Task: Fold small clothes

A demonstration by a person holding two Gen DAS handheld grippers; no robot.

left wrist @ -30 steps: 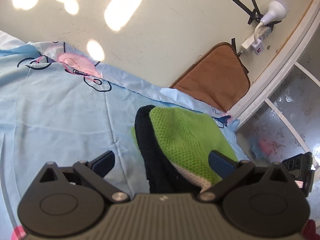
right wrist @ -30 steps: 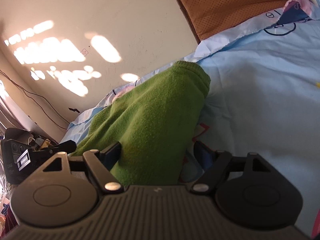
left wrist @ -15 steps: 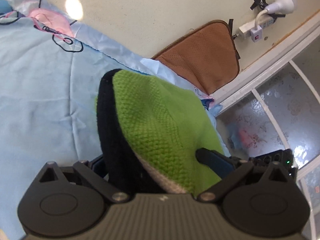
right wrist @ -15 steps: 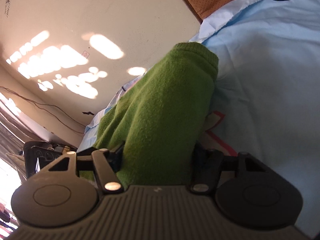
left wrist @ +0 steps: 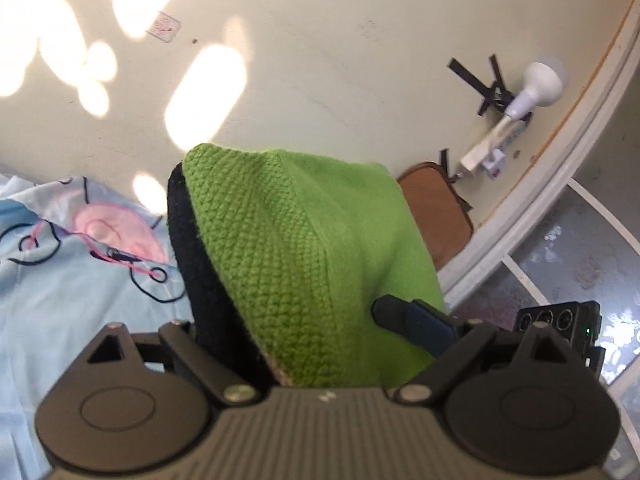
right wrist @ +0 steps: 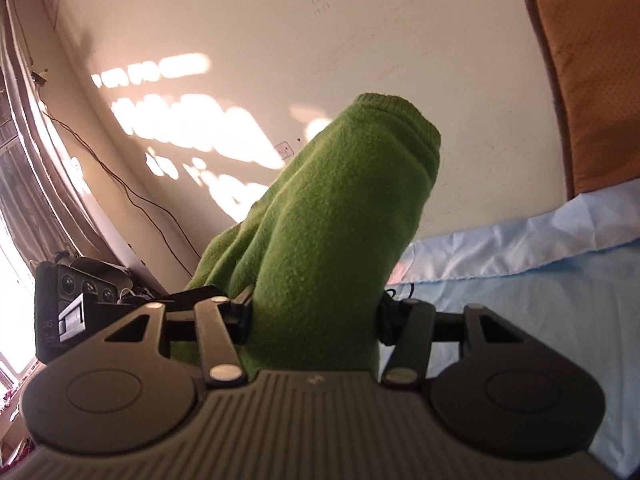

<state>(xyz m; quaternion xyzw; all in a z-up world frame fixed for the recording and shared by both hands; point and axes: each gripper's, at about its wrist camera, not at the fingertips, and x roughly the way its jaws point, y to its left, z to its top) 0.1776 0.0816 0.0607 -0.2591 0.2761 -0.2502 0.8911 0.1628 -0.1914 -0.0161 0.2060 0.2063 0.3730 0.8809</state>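
Both claws clamp the green garment (left wrist: pixel 320 256); black trim (left wrist: pixel 196 264) left-view only.

sunlight is throwing bright patches (left wrist: pixel 204 92) across the cream wall (left wrist: pixel 340 52). a white lamp (left wrist: pixel 538 84) is sticking out of a power strip (left wrist: pixel 490 148) taped up there, and a brown cushion (left wrist: pixel 438 216) is leaning below it. a light blue cartoon-print sheet (left wrist: pixel 72 280) is covering the bed, and a frosted window (left wrist: pixel 576 260) is sitting off to the right.
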